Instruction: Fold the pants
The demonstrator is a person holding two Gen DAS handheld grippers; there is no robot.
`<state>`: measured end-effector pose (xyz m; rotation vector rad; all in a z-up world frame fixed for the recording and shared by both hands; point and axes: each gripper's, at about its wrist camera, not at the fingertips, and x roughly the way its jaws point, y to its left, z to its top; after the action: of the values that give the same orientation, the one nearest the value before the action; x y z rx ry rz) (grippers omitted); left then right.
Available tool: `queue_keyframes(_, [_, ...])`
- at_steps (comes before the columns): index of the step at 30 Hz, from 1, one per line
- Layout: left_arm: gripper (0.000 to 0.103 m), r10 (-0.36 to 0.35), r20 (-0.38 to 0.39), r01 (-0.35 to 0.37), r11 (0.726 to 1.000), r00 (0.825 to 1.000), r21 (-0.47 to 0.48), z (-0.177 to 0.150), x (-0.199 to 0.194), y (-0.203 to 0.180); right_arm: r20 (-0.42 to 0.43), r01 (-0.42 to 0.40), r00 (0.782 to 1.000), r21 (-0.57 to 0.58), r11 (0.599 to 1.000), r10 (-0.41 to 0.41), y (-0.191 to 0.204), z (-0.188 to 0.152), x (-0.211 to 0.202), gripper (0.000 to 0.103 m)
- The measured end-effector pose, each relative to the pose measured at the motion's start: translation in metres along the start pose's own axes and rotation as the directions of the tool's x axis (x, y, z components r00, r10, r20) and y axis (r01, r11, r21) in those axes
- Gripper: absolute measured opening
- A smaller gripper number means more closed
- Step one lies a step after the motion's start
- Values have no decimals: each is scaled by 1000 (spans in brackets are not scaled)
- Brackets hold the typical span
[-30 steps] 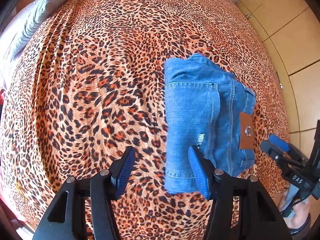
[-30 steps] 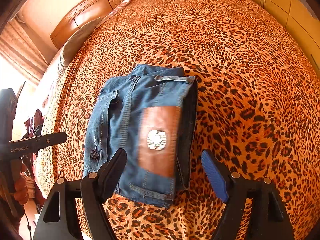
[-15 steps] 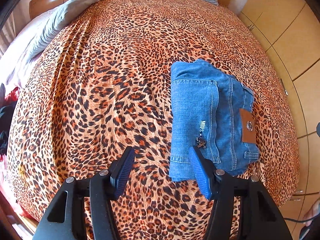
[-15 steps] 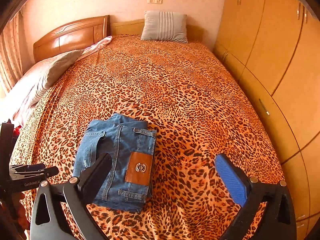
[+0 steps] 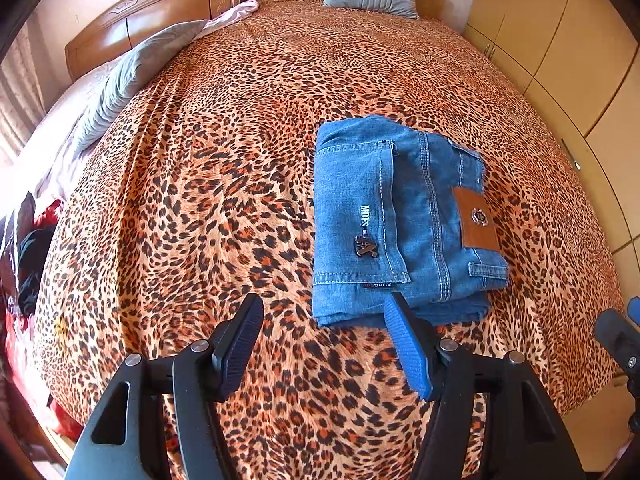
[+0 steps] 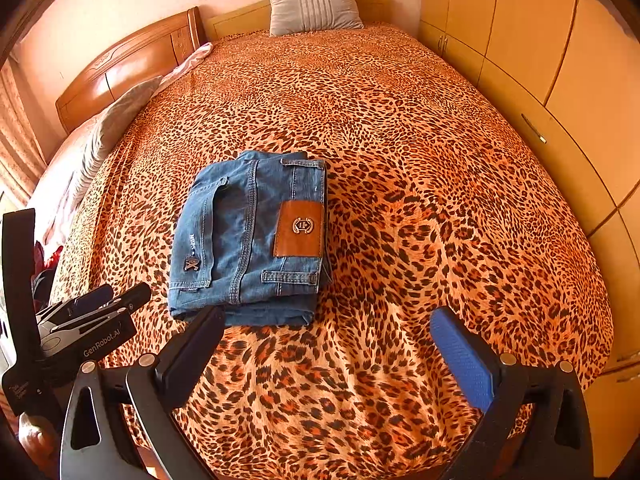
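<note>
Broadly, leopard-print bedspread (image 5: pixel 224 184) covers the whole bed; wooden headboard (image 6: pixel 128 64) at the far left corner, tan wardrobe doors (image 6: pixel 560 52) along the right side. Grey striped pillow (image 6: pixel 314 6) upright at the far end; a second grey pillow (image 5: pixel 132 72) lies along the left edge.

Folded pants (image 5: pixel 400 224), blue denim, lie flat on the near half of the spread, a compact rectangular stack. Long axis runs toward the far pillow, away from the cameras. Waistband edge to the right, with belt loops and a brown leather patch (image 6: pixel 300 229); back pocket with a metal logo on top at the left.

Left gripper (image 5: pixel 324 344): jaws apart, nothing between them, held just short of the stack's near edge; blue pad overlaps that edge in view, contact cannot be told.

Right gripper (image 6: pixel 332 354): jaws wide, empty, near the stack's near right corner, over bare spread.
</note>
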<state>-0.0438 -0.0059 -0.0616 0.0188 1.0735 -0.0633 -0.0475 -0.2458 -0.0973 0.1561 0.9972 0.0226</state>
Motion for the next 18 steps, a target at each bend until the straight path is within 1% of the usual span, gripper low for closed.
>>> queue_keyframes(2, [72, 6, 9, -6, 1000, 1000, -21, -9, -8, -5, 22, 6, 1000, -30, 1000, -6, -3, -10, -7, 103])
queue_keyframes(5, [71, 16, -10, -17, 999, 1000, -43, -23, -16, -15, 58, 15, 998, -44, 999, -13, -15, -27, -21, 103])
queue_keyframes(7, [70, 6, -15, -6, 999, 1000, -47, -31, -24, -21, 77, 15, 997, -35, 999, -12, -27, -37, -29, 103])
queue_keyframes(9, [70, 46, 6, -45, 997, 999, -59, -37, -35, -22, 77, 15, 997, -40, 999, -11, -36, -43, -33, 103])
queue_keyframes(11, [72, 88, 45, -84, 994, 995, -75, -44, -50, -22, 71, 8, 997, -46, 999, -4, -44, -47, -36, 103])
queue_keyframes(13, [76, 106, 78, -98, 990, 991, -99, -50, -66, -22, 72, -3, 997, -49, 999, 7, -50, -50, -39, 103])
queue_keyframes(14, [81, 105, 94, -94, 989, 990, -115, -55, -74, -21, 77, -5, 997, -51, 999, 9, -52, -51, -41, 103])
queue_keyframes(16, [82, 104, 126, -85, 985, 986, -149, -63, -87, -20, 79, 0, 997, -65, 998, 5, -54, -53, -44, 103])
queue_keyframes(17, [82, 114, 137, -91, 983, 984, -161, -67, -92, -21, 80, 1, 997, -72, 997, 5, -54, -54, -45, 103])
queue_keyframes(18, [81, 139, 137, -115, 979, 981, -167, -70, -95, -23, 84, -2, 996, -78, 997, 9, -54, -55, -47, 103])
